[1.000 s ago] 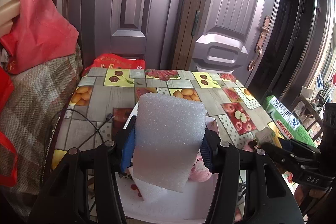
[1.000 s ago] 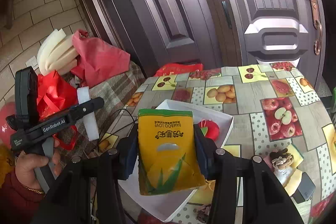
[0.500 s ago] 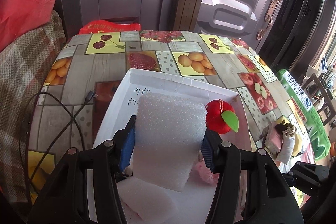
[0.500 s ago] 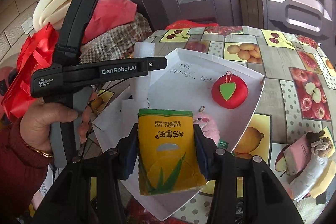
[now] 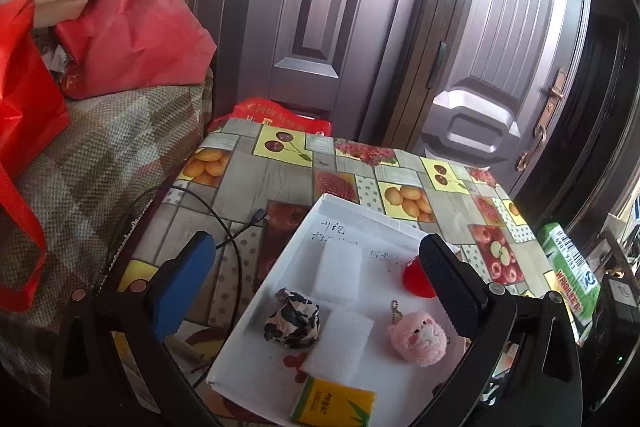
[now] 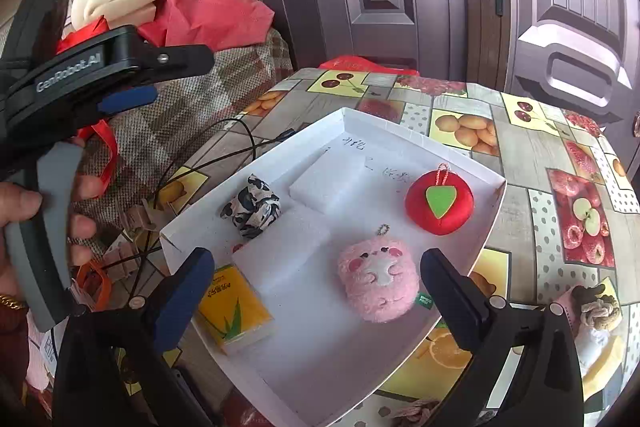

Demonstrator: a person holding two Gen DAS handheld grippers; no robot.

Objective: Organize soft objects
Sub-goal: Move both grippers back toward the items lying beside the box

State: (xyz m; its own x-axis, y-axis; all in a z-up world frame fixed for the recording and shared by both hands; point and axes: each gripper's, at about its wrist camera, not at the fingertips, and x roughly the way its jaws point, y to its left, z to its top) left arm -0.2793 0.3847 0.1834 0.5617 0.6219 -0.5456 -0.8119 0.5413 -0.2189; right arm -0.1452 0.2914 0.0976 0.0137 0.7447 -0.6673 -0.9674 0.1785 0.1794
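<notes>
Both claws are spreading wide with nothing between the pads: left gripper (image 5: pixel 316 279) and right gripper (image 6: pixel 316 291) each hang over the white tray (image 6: pixel 492 211) on the fruit-print tablecloth (image 6: pixel 532 155). All the soft items lie inside the tray: two white foam blocks (image 6: pixel 328 183) (one toward the far wall, one nearer, corners touching), cow-print bundle (image 6: pixel 252 211) just left of them, red apple plush (image 6: pixel 440 203) near the right wall, pink plush (image 6: pixel 378 281) in front of it, yellow tissue pack (image 6: pixel 236 307) at the near-left edge. A hand (image 6: pixel 44 219) grips the left gripper's handle. A black cable (image 5: pixel 224 231) lies left of the tray.
</notes>
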